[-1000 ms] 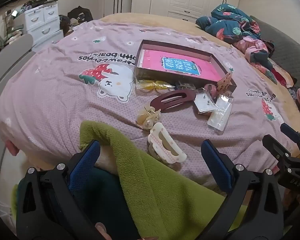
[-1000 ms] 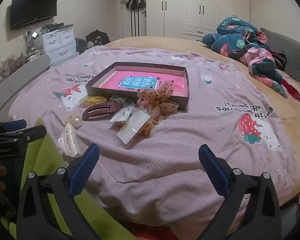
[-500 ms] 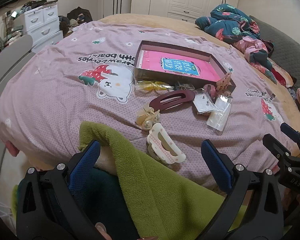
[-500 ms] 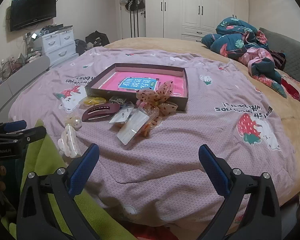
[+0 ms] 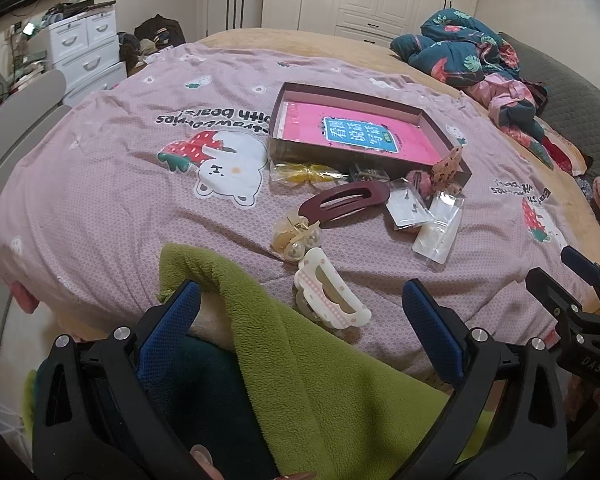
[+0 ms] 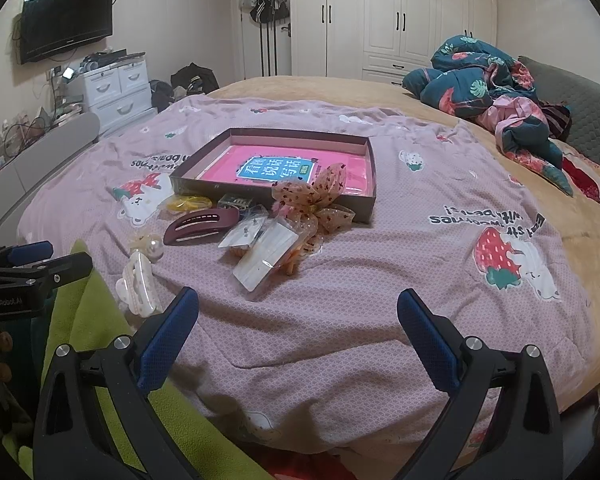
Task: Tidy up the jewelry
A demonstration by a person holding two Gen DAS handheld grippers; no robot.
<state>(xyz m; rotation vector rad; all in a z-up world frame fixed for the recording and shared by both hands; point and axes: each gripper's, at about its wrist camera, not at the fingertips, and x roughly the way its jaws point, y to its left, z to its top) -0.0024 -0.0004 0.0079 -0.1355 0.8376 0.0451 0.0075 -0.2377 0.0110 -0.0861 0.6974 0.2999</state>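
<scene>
While both tongs hang back at the bed's near edge, notes before the first pick:

Left tongs [image 5: 300,312]: jaws wide, holding nothing, over my green sleeve [image 5: 320,380].
Right tongs [image 6: 298,320]: jaws wide, holding nothing, over bare bedspread [image 6: 420,272].
Landmark: brown tray [image 5: 428,118] with the pink sheet inside, mid-bed. Nothing of the jewelry in it yet, as far as I can see.
Pile: all on the near side of the tray.
White claw clip [image 5: 330,294]: farthest from the tray, nearest my left tongs, at the sleeve's edge.
Pearl clip [image 5: 294,234]: between white clip and tray.
Maroon clip [image 5: 346,200]: closer to the tray, touching the pearl clip's end.
Clear packets [image 6: 266,256]: beside the maroon clip, overlapping each other.
Dotted bow [image 6: 314,198]: leaning on the tray's near wall.
Yellow bag [image 5: 300,171]: against the tray's near wall.
Step in hand, my guess: choose the first piece; the white clip looks the easiest for the left.
How to do it well: come down across the clip's narrow width, clear of the sleeve fleece, pinch firmly since plastic may slip, lift straight before carrying over the pile.
Risk: packets are slick and stacked; take them one at a time by an edge.
</scene>
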